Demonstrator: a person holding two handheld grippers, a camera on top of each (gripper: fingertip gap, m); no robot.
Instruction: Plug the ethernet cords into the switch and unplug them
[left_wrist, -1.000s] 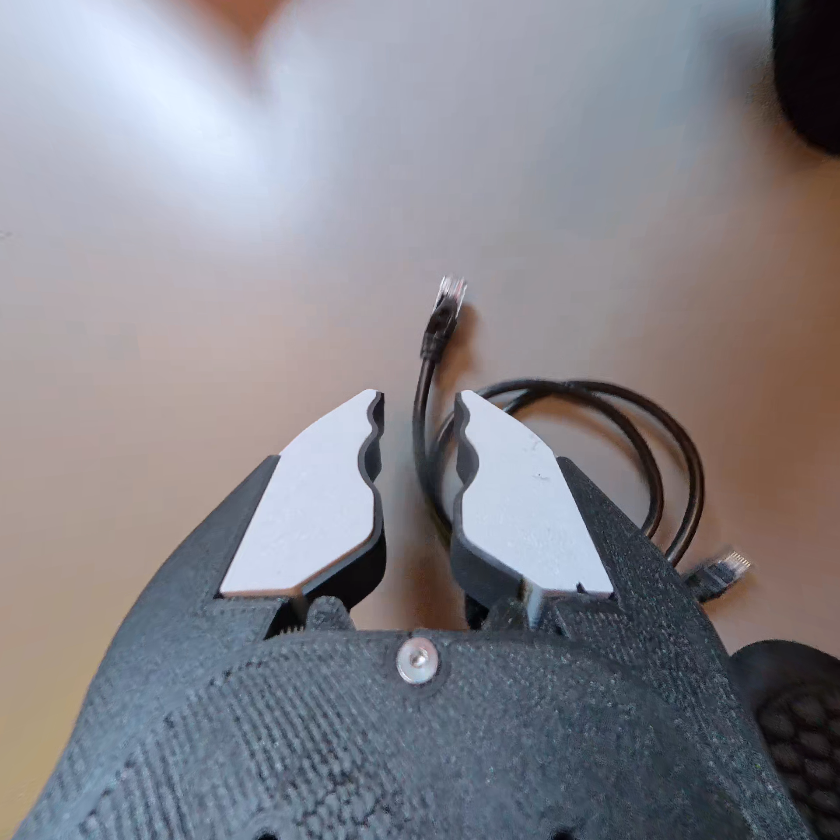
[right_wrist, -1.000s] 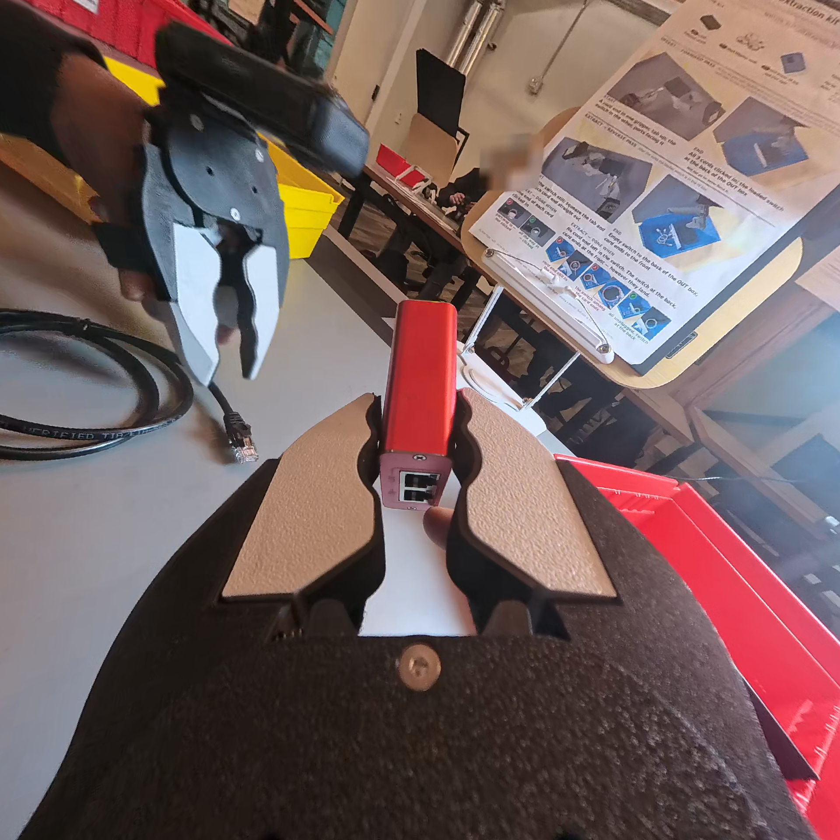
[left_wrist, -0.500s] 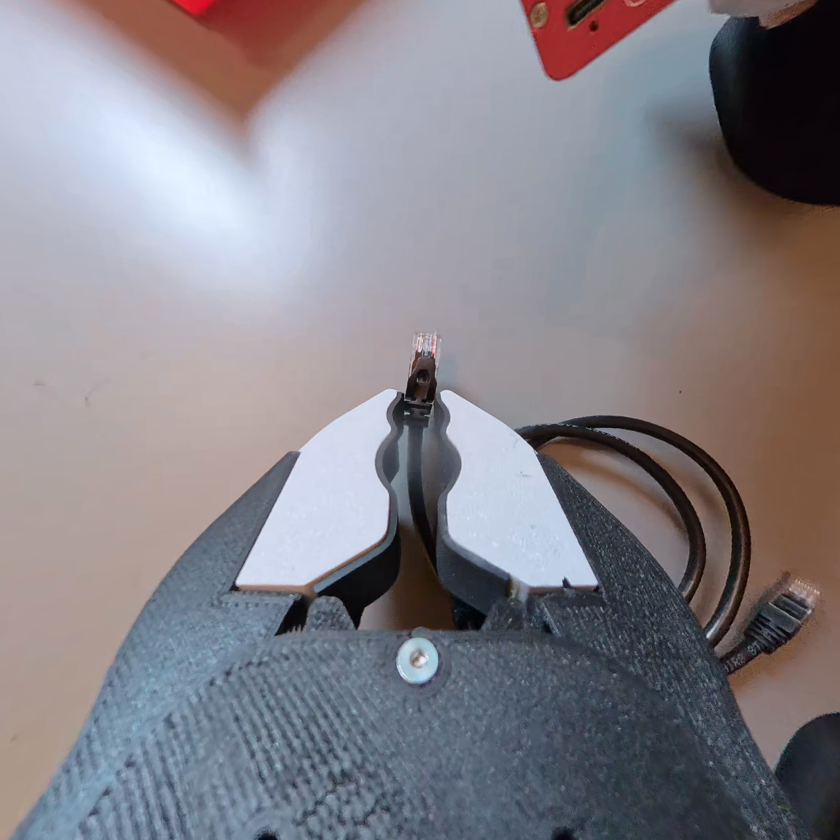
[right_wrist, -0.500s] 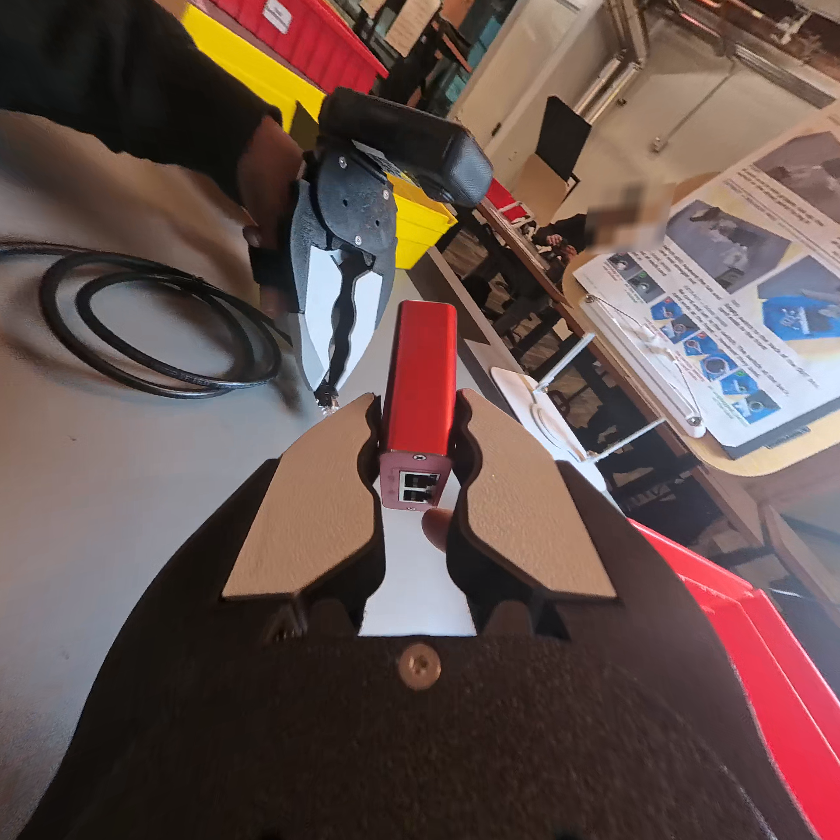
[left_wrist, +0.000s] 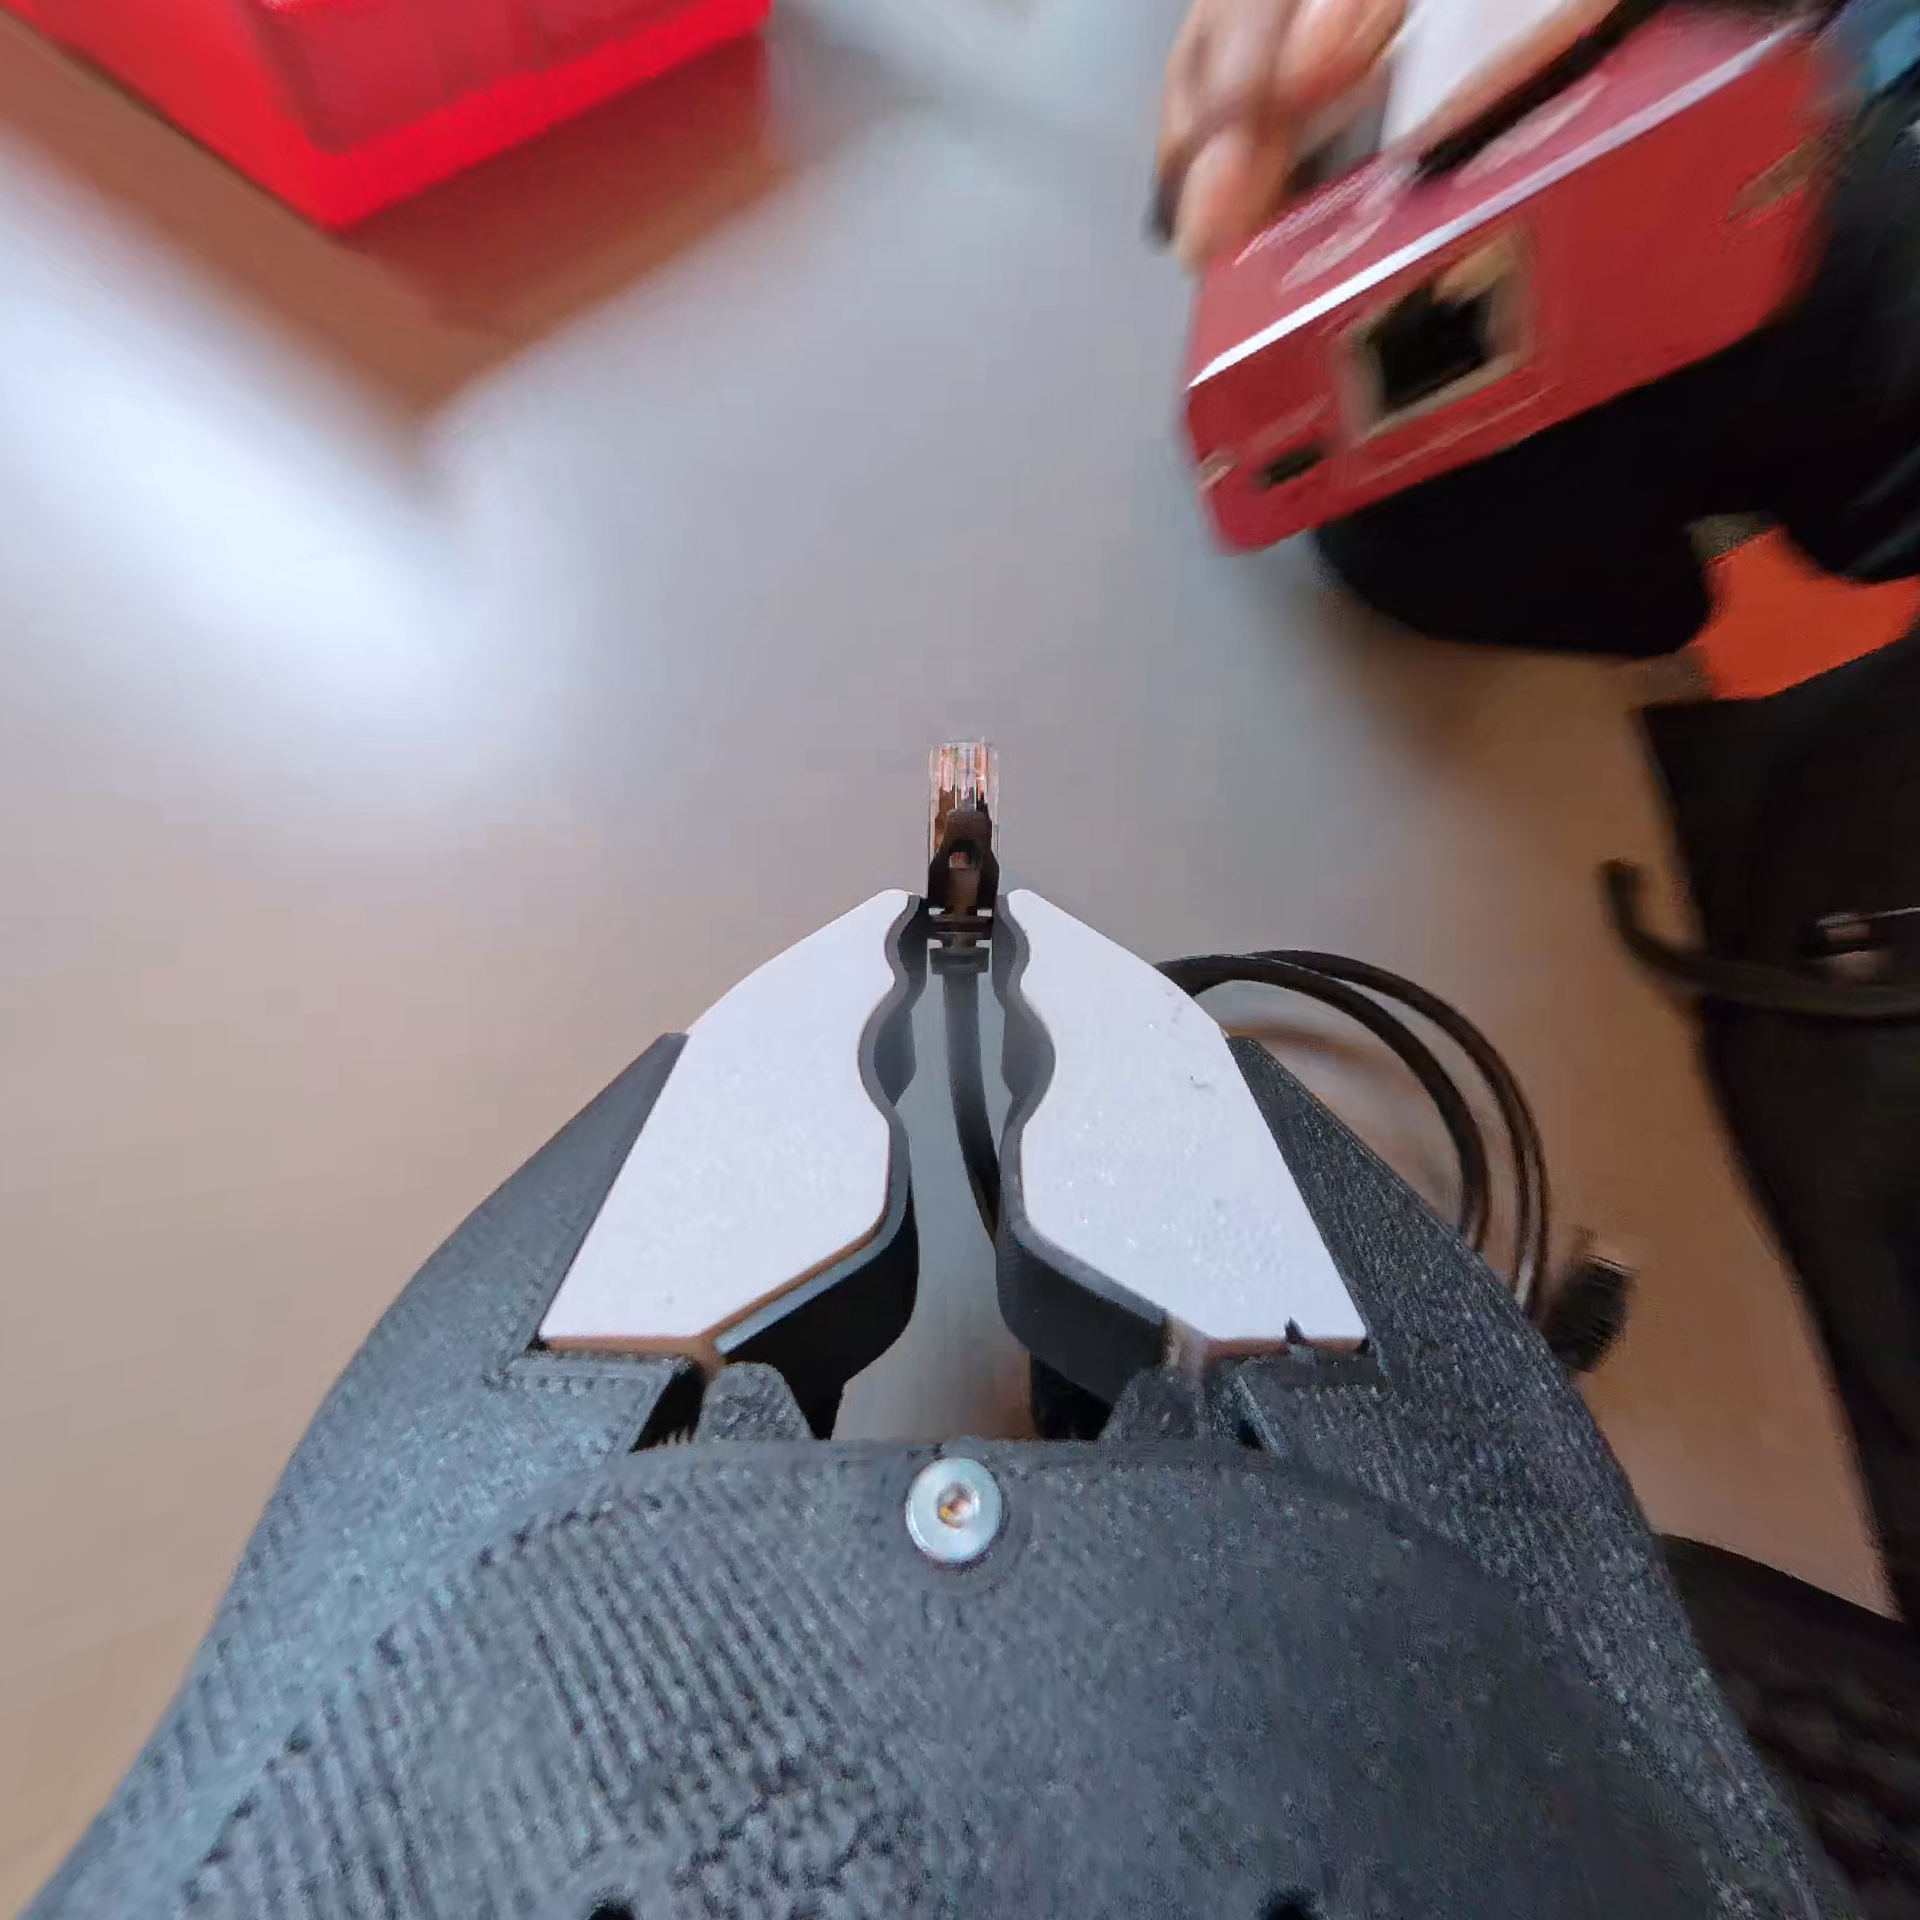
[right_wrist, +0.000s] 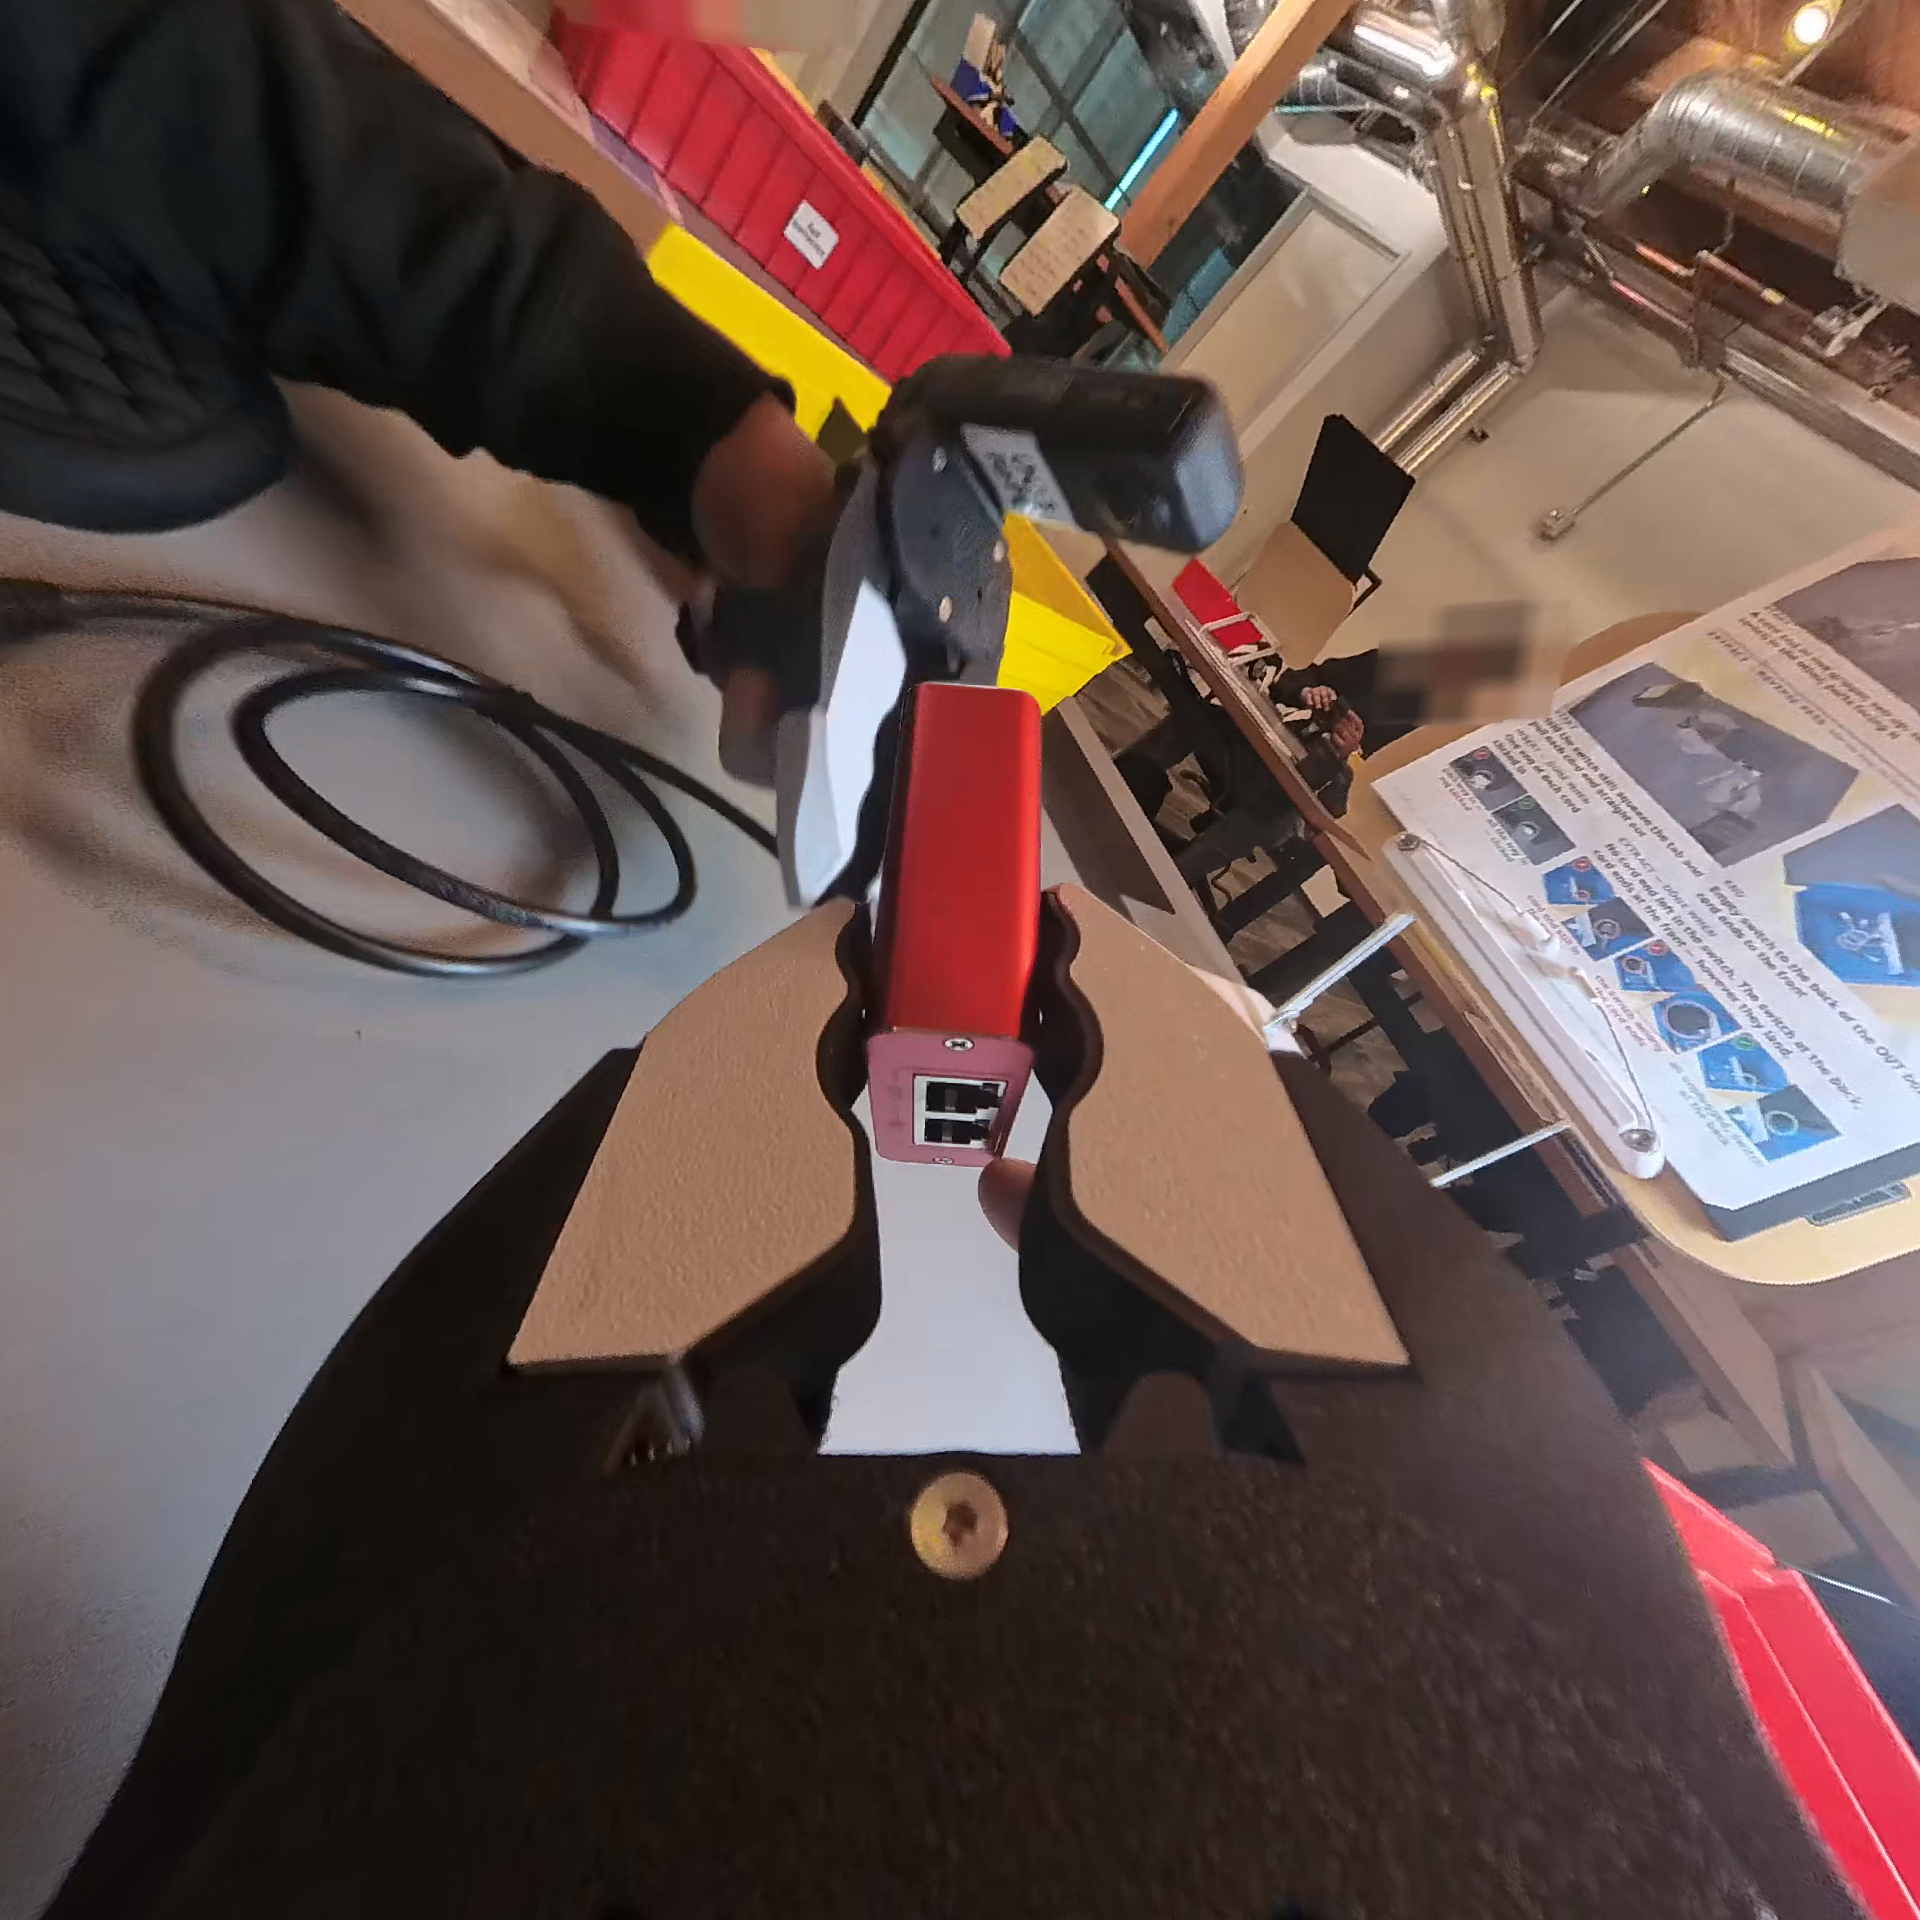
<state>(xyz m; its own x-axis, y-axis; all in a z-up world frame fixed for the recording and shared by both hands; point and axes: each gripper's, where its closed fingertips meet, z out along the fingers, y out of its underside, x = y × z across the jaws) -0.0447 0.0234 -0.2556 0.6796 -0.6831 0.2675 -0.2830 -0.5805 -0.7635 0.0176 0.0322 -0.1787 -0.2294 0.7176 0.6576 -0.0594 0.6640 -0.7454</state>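
My left gripper (left_wrist: 961, 909) is shut on the black ethernet cord just behind its clear plug (left_wrist: 963, 784), which sticks out past the fingertips, above the table. The rest of the cord (left_wrist: 1455, 1091) coils on the table to the right. My right gripper (right_wrist: 956, 914) is shut on the red switch (right_wrist: 961, 883), holding it lengthwise with two stacked ports facing the camera. In the left wrist view the switch (left_wrist: 1475, 343) is blurred at the upper right, with a port on its end facing the plug. In the right wrist view the left gripper (right_wrist: 842, 790) sits just behind the switch's far end.
The cord's coil (right_wrist: 416, 810) lies on the grey table (right_wrist: 208, 1143). A red bin (left_wrist: 395, 94) stands at the far side, and another red bin (right_wrist: 1808, 1704) at the right edge. Yellow bins (right_wrist: 1049, 623) and an instruction poster (right_wrist: 1714, 914) stand beyond the table. Left tips to right tips: about 10 cm.
The left gripper closed on the cord behind the plug and lifted it. The switch and the plug have come closer together, with the switch's end port now facing the plug.
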